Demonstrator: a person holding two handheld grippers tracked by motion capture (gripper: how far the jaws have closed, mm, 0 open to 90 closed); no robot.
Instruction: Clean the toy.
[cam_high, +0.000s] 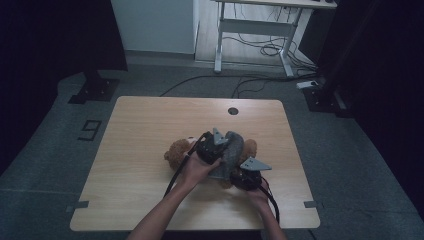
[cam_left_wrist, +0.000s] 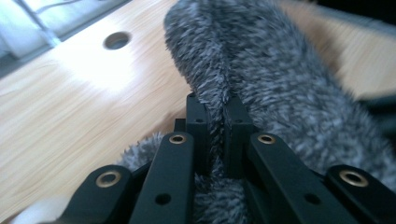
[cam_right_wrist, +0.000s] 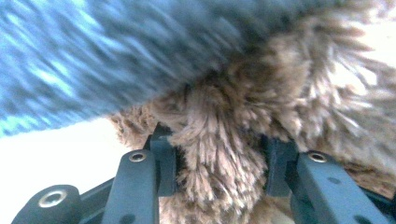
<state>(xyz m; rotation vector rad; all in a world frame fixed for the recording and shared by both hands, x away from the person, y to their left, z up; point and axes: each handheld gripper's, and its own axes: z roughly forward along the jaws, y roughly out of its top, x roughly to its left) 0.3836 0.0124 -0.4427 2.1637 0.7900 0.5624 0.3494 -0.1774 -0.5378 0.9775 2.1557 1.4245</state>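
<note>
Your left gripper (cam_left_wrist: 218, 121) is clenched on a fold of the grey fuzzy cloth (cam_left_wrist: 280, 79): the two black jaws stand almost together with a thin ridge of the pile pinched between them. The cloth is soft and shaggy, its short fibres mottled light and dark grey, and it rises ahead of the jaws in a rounded hump. From above it lies draped over the brown teddy bear (cam_high: 176, 152), near the middle of the table (cam_high: 135, 130), with your left gripper (cam_high: 212, 146) on top of it.

Your right gripper (cam_right_wrist: 219, 158) is grasping a tuft of the bear's fur: the jaws stand partly apart with a thick clump of long, tousled brown plush (cam_right_wrist: 219, 186) filling the gap and pressing against both pads. Above that clump the grey cloth (cam_right_wrist: 116, 51) overlaps the bear, blurred here. In the high view your right gripper (cam_high: 247, 175) sits at the near edge of the toy, just beside your left.

The table is pale wood-grain laminate, flat and smooth, with rounded corners and a round cable hole (cam_high: 233, 111) near its far edge.
</note>
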